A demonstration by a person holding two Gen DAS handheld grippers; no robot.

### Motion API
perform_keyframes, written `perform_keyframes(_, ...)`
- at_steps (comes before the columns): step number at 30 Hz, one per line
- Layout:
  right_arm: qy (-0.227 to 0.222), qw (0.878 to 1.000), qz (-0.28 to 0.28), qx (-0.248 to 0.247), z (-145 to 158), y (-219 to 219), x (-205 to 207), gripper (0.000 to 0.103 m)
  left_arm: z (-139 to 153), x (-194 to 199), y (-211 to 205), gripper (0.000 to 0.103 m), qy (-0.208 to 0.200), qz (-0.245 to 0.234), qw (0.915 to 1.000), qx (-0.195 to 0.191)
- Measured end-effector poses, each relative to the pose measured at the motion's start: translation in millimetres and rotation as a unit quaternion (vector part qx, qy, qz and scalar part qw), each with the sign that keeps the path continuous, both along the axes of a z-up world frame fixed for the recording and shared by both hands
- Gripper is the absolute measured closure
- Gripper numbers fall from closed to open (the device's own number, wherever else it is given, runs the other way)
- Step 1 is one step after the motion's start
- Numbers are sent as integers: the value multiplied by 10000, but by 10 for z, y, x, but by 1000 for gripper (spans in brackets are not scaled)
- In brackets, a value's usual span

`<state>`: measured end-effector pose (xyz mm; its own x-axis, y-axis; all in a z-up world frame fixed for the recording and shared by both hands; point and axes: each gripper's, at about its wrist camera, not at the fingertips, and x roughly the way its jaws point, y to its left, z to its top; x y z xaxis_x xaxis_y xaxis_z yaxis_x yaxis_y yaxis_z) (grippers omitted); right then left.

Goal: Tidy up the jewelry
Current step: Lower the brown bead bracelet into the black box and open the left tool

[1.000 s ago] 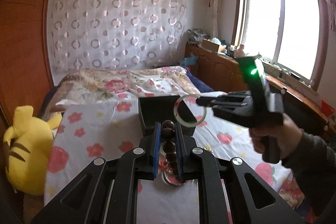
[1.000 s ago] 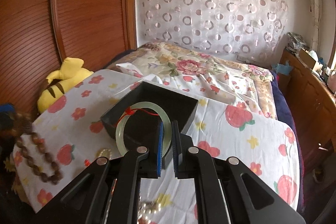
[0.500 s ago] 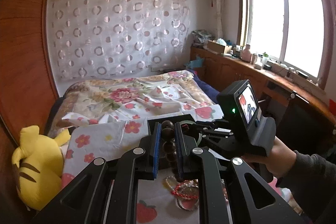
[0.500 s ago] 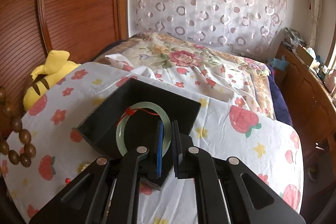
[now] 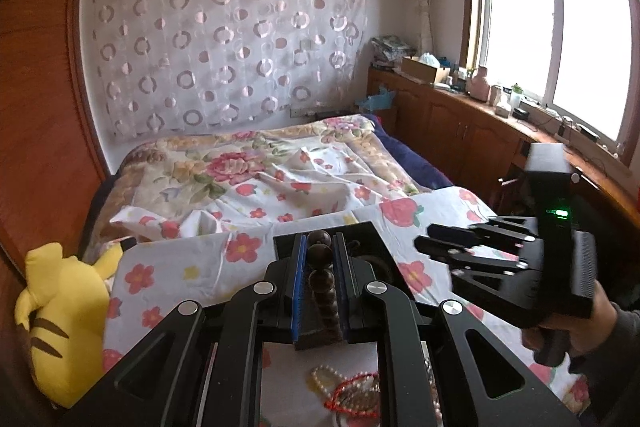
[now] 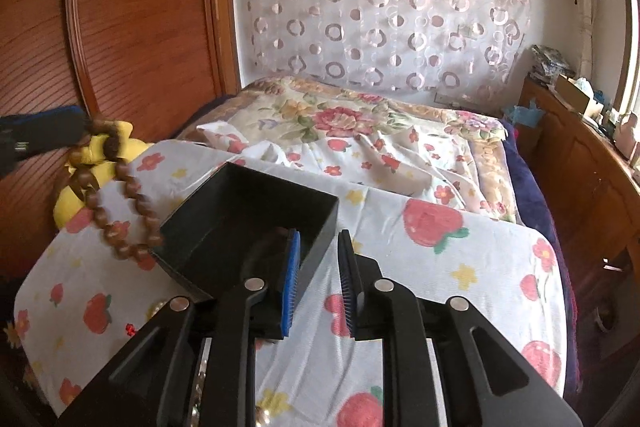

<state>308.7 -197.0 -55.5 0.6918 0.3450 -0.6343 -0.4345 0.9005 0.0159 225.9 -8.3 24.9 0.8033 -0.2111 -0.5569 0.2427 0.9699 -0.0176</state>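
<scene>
Left gripper fingers clamped, right gripper fingers opening, nothing between

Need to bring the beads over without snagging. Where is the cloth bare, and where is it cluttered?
Bare floral cloth lies right of the black box, out to the bed's right edge, and between the box and the rumpled quilt. Crowded: loose pearls and red cord on the near side under the left gripper, which holds the wooden bead bracelet. The right gripper is opening, empty.

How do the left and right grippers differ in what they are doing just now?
The left gripper is shut on the brown bead bracelet, while the right gripper has nothing between its opening jaws. The bracelet hangs beside the black box; the right gripper sits over the box's near wall. Both have blue pads.
</scene>
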Motion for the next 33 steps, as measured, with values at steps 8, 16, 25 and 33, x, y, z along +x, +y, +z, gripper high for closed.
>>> perform_keyframes(8, -106, 9998, 158, 91, 53, -51, -192, 82, -195, 344, -132, 91, 298, 68, 9995, 87)
perform_keyframes(16, -104, 9992, 344, 153, 19, -39, -357, 82, -447, 556, -173, 91, 637, 135, 9978, 156)
perform_keyframes(25, -37, 9990, 446, 88, -108, -9, -484, 82, -560, 446, -190, 65, 554, 136, 9980, 275)
perform_keyframes(33, 32, 9988, 460, 186, -195, -94, -631, 82, -658, 22, -31, 36, 295, 43, 9995, 96)
